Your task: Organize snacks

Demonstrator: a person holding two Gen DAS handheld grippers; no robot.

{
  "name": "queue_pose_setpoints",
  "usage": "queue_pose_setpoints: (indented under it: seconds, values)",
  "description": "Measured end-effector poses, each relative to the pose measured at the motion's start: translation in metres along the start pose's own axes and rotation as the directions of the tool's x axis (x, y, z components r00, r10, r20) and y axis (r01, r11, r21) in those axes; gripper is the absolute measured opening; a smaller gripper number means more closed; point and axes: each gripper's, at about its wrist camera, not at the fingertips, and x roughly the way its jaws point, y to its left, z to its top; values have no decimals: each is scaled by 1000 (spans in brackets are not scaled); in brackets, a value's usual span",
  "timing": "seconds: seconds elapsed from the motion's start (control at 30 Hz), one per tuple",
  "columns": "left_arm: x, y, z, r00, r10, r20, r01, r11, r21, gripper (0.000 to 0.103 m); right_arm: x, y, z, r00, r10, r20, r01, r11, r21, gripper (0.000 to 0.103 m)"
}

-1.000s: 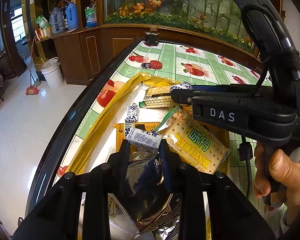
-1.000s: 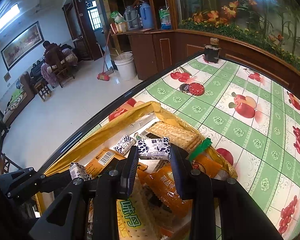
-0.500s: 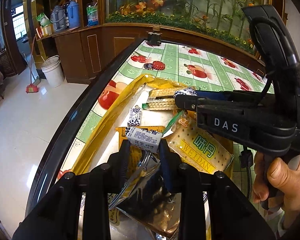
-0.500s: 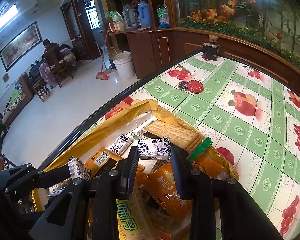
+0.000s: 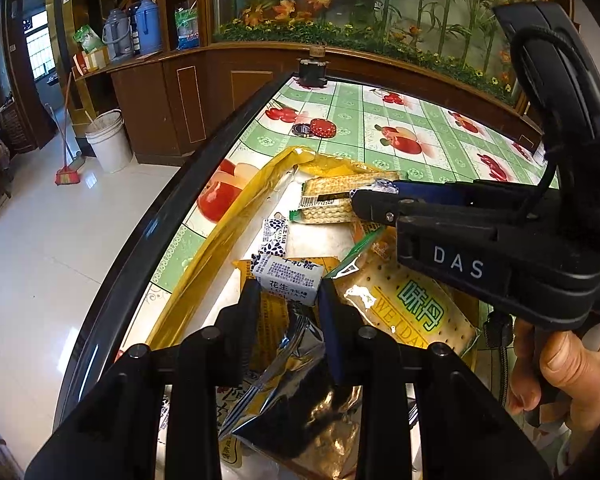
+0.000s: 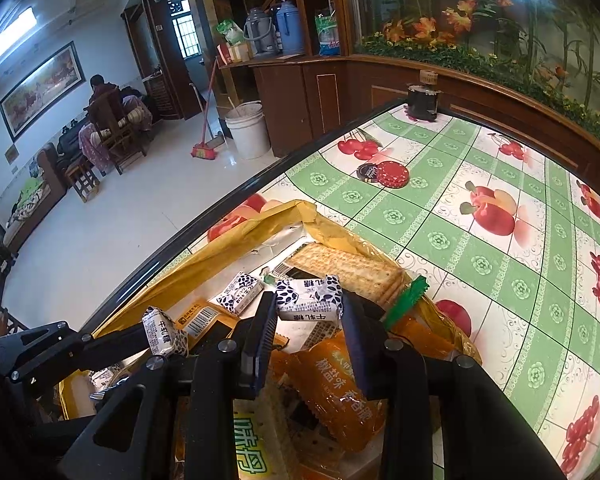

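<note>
A yellow tray (image 5: pixel 220 240) on the fruit-patterned table holds mixed snacks. My left gripper (image 5: pixel 288 288) is shut on a white wrapped nougat candy (image 5: pixel 288 278) above a dark foil packet (image 5: pixel 300 400) and a cracker pack (image 5: pixel 412 312). My right gripper (image 6: pixel 308 312) has a white-and-blue nougat candy (image 6: pixel 308 298) between its pads over an orange packet (image 6: pixel 340 384). Its jaws are opening, and the pads still touch the candy. A loose candy (image 6: pixel 238 294) and a long cracker pack (image 6: pixel 340 268) lie in the tray (image 6: pixel 220 256). Each gripper shows in the other's view.
A red cap (image 6: pixel 394 174) and a dark jar (image 6: pixel 422 102) stand farther out on the table. The table's black edge (image 5: pixel 148 248) runs along the left, with the floor, a white bucket (image 5: pixel 108 140) and a broom beyond. A person (image 6: pixel 104 108) sits across the room.
The left gripper has drifted slightly with its candy, and the foil packet below it now sits lower and farther off. The right gripper keeps its place with its candy.
</note>
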Motion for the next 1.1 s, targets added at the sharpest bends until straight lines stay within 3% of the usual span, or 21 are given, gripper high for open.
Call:
queue_pose_setpoints:
  seconds: [0.33, 0.4, 0.43, 0.47, 0.5, 0.57, 0.63, 0.8, 1.0, 1.1]
  values:
    - [-7, 6, -4, 1000, 3, 6, -3, 1000, -17, 27, -2, 3, -1, 1000, 0, 2, 0, 1000, 2, 36]
    - [-9, 6, -4, 1000, 7, 8, -7, 1000, -26, 38, -5, 4, -1, 1000, -4, 9, 4, 1000, 1, 36]
    - [-11, 6, -3, 1000, 5, 12, -5, 1000, -29, 55, -7, 4, -2, 1000, -6, 11, 6, 1000, 0, 36]
    - [-13, 6, -3, 1000, 2, 18, -2, 1000, -31, 66, -9, 4, -2, 1000, -7, 14, 7, 1000, 2, 36]
    - [-15, 6, -3, 1000, 3, 24, -2, 999, -34, 68, -12, 3, -2, 1000, -9, 18, 9, 1000, 4, 36]
    - [-20, 6, -3, 1000, 9, 28, -8, 999, -40, 80, -19, 3, -2, 999, -15, 31, 15, 1000, 6, 50]
    - [-23, 5, -3, 999, 16, 34, -14, 999, -41, 84, -26, 3, -3, 999, -16, 43, 16, 1000, 6, 59]
    - [-37, 8, -7, 999, 23, 46, -20, 998, -64, 88, -50, 3, -8, 996, -30, 82, 30, 1000, 7, 81]
    - [-58, 8, -14, 997, 41, 62, -36, 995, -91, 89, -81, 0, -23, 993, -32, 116, 28, 999, 31, 83]
    - [-69, 1, -18, 993, 84, 78, -77, 994, -82, 89, -96, 2, -35, 991, -27, 128, 24, 999, 25, 83]
